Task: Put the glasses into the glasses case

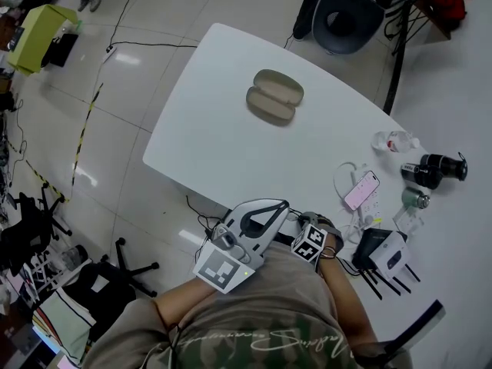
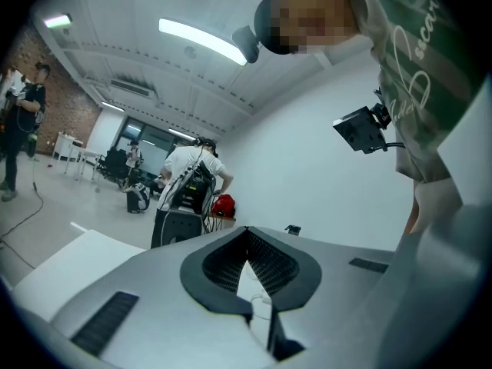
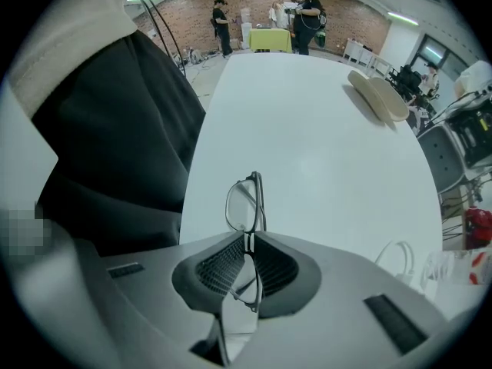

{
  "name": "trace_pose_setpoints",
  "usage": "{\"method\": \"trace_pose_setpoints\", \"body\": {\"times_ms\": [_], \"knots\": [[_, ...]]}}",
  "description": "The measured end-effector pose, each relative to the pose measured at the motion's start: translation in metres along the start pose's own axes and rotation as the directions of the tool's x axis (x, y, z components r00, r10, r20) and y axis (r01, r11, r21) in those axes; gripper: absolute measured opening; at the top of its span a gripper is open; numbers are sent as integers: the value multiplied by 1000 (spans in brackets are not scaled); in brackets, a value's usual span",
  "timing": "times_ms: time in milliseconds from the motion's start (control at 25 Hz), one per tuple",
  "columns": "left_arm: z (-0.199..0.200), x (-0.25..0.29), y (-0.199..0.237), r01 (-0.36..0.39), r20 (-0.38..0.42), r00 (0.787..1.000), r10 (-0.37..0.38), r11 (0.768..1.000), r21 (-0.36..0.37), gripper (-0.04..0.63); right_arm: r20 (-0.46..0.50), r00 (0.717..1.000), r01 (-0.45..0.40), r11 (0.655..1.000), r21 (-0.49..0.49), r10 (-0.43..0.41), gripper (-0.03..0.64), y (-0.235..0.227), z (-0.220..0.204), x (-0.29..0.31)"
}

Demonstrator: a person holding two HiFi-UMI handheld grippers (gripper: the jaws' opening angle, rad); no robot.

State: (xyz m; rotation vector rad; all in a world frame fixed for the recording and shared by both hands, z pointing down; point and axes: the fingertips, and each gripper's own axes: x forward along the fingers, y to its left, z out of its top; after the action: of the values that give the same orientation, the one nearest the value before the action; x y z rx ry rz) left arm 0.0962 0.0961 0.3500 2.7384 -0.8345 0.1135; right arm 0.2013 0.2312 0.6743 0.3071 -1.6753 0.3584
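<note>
1. Right gripper (image 3: 250, 235) is clamping the glasses (image 3: 246, 200) at the bridge, jaws clenched on the frame.
2. In the right gripper view the glasses' long axis is running 12 to 6 o'clock, in line with the jaws. One lens is sticking out past the jaw tips toward 12 and the other is sitting back inside the jaw opening toward 6. The lenses are showing nearly edge-on, faces turned to 9 and 3.
3. The held glasses are hanging over the near edge of the white table (image 1: 231, 144), close to the person's torso.
4. Left gripper (image 2: 247, 229) is pinching shut on nothing, tips touching. It is pointing up and away, toward the room and ceiling lights.
5. In the head view both grippers are sitting at 6 o'clock against the person's body, left one just beside the right.
6. The glasses case (image 1: 274, 96) is lying open on the table at 12 o'clock in the head view, well apart from both grippers. Its two halves are lying side by side, long axis running roughly 10 to 4.
7. In the right gripper view the case is showing at about 1 o'clock.
8. A phone (image 1: 361, 189) and a clear bottle (image 1: 393, 141) are lying at 3 o'clock on the table's right side.
</note>
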Motion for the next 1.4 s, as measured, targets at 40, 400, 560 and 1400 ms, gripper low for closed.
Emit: {"method": "trace_pose_setpoints", "body": {"times_ms": [40,400,560,1400], "knots": [[-6,-1,0,6,-23,1000,-6,1000,-12,0,3,1000,9,1000,0,-9,48,-2,1,-1],[24,22,12,72,46,996,-74,997,33,0,28,998,60,998,23,-61,34,-35,18,-15],[25,25,20,89,47,995,-90,996,29,0,26,997,68,997,38,-69,34,-45,24,-18],[23,-10,102,-105,98,990,103,994,17,0,48,998,38,992,-119,-32,34,-99,101,-24]]}}
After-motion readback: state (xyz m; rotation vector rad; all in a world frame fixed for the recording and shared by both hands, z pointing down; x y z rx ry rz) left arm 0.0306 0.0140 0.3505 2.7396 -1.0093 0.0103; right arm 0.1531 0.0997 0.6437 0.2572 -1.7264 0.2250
